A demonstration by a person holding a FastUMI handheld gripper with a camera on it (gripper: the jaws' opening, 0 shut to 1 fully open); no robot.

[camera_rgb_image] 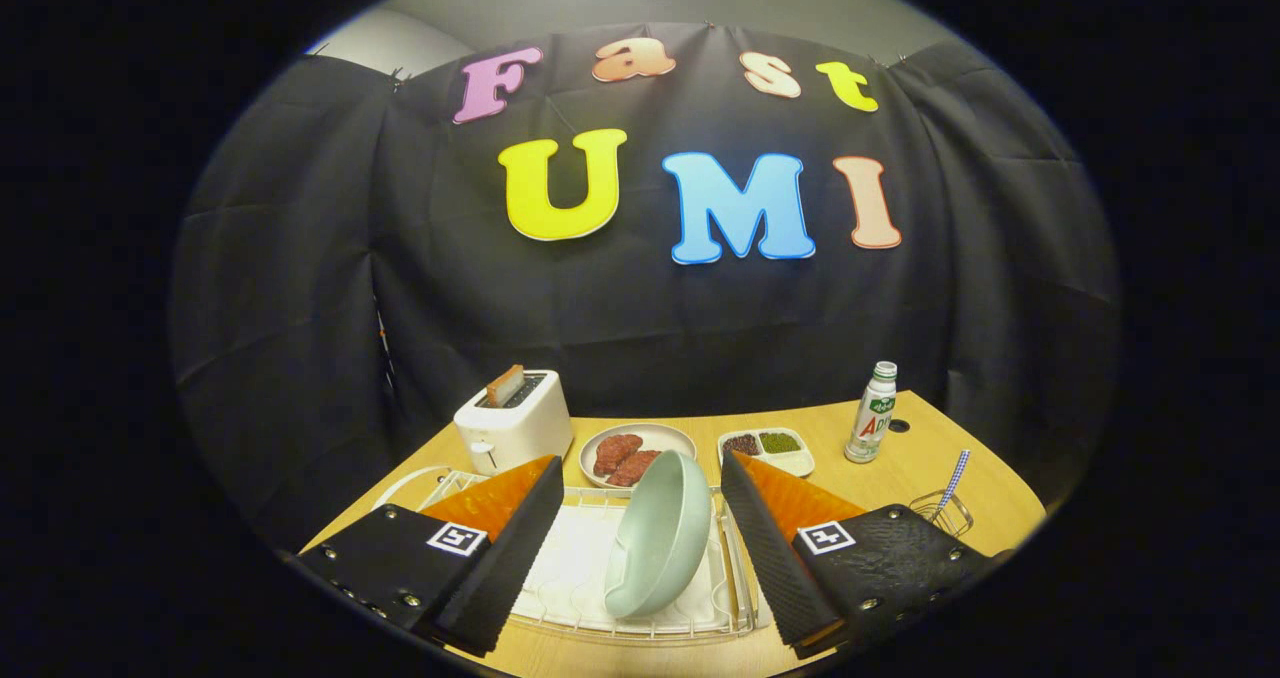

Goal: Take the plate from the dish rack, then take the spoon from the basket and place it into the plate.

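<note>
Plate standing on edge in the dish rack, gripper spread wide around it.

The pale green plate (660,536) leans upright in the white wire dish rack (600,598), between the two fingers of the gripper (640,488) but touching neither; the jaws are released, gaping well apart with nothing held. The rack sits on the wooden desk (900,478) just ahead of the fingers. To the right, past the right finger, a small wire basket (943,511) holds the spoon (953,478), its blue-checked handle sticking up. Beyond the rack lie a round dish of red meat (630,453), a compartment tray of beans (768,448), a white toaster (512,421) with a slice of toast in it, and a bottle (872,413) near the desk's far edge.
</note>
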